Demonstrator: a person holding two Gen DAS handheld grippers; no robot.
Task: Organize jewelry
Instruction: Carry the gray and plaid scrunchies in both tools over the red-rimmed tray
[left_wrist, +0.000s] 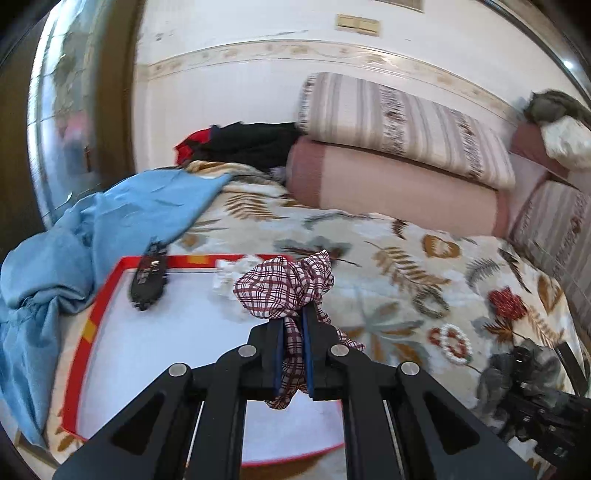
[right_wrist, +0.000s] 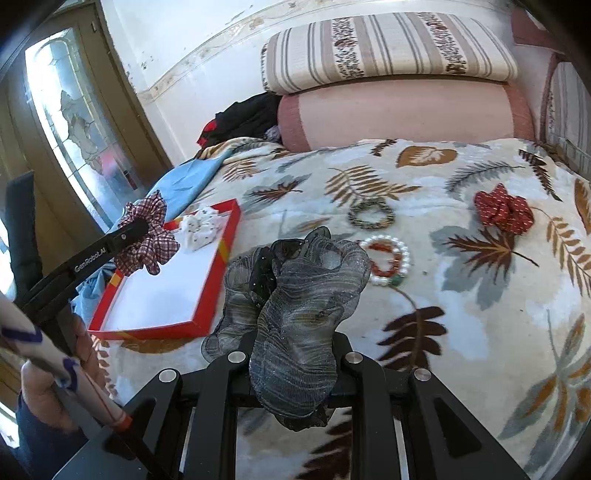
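Spread over the bed, the leaf-print blanket (right_wrist: 424, 177) carries the red tray (left_wrist: 107, 291) just under my left fingers (left_wrist: 293, 325), clamped on the plaid scrunchie (left_wrist: 280, 288), while my right fingers (right_wrist: 295, 354), farther right, pinch the grey scrunchie (right_wrist: 299, 295).

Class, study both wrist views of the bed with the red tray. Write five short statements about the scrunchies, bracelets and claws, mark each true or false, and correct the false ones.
1. The left claw grips a maroon-and-white checked fabric scrunchie. True.
2. The right claw is empty. False: it is shut on a grey sheer shimmery scrunchie.
3. A white ruffled scrunchie lies in the shallow red-rimmed white tray. True.
4. The red dotted fabric scrunchie lies in the tray. False: it lies on the leaf-patterned blanket.
5. The white pearl bead bracelet lies on the blanket, outside the tray. True.
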